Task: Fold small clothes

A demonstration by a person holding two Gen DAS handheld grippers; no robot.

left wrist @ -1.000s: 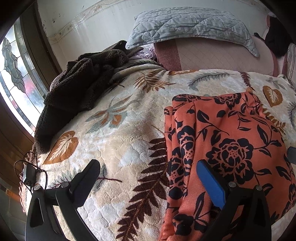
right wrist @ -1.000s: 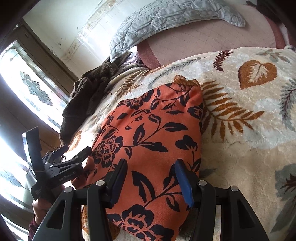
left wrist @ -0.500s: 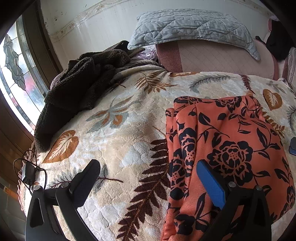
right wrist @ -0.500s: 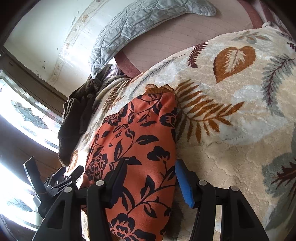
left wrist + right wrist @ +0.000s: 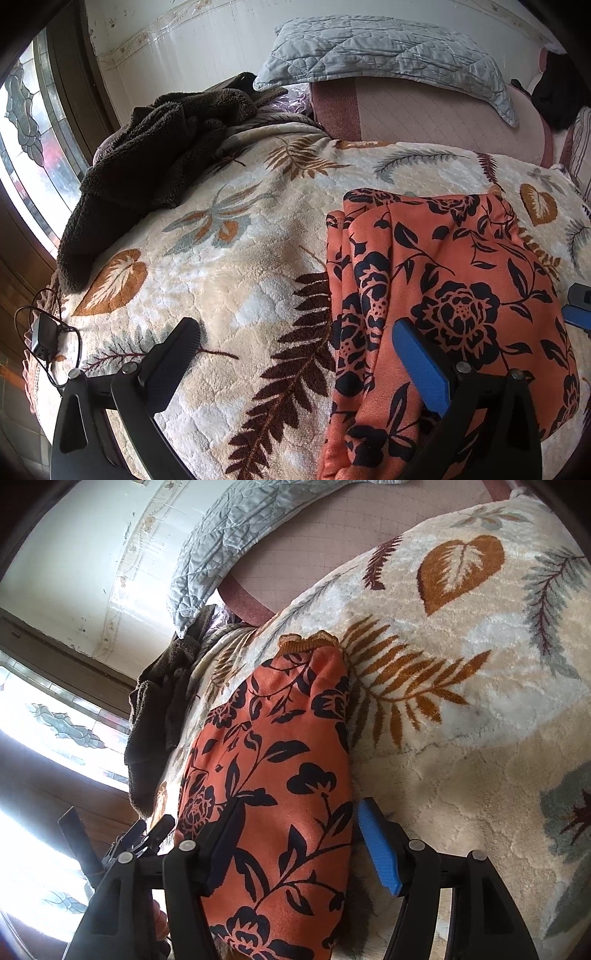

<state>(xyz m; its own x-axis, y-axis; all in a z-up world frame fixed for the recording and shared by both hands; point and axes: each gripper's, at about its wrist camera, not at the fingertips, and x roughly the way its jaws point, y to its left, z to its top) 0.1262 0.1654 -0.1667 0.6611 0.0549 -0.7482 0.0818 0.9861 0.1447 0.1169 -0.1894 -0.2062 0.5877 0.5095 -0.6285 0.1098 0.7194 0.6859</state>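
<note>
- My left tongs [image 5: 295, 354] are spread wide over the plush leaf-print blanket [image 5: 236, 280], pinching nothing; the blue pad sits above the cloth's edge.
- The cloth [image 5: 443, 295], orange with black flowers, thin and matte, lies folded flat on the blanket, layered edges showing along one side.
- My right tongs [image 5: 295, 834] are opening, the cloth's rounded fold between the fingers; the blue pad stands clear of it.
- A fuzzy dark brown throw [image 5: 147, 155] lies crumpled near the window; a quilted grey pillow [image 5: 388, 51] rests beyond.
</note>
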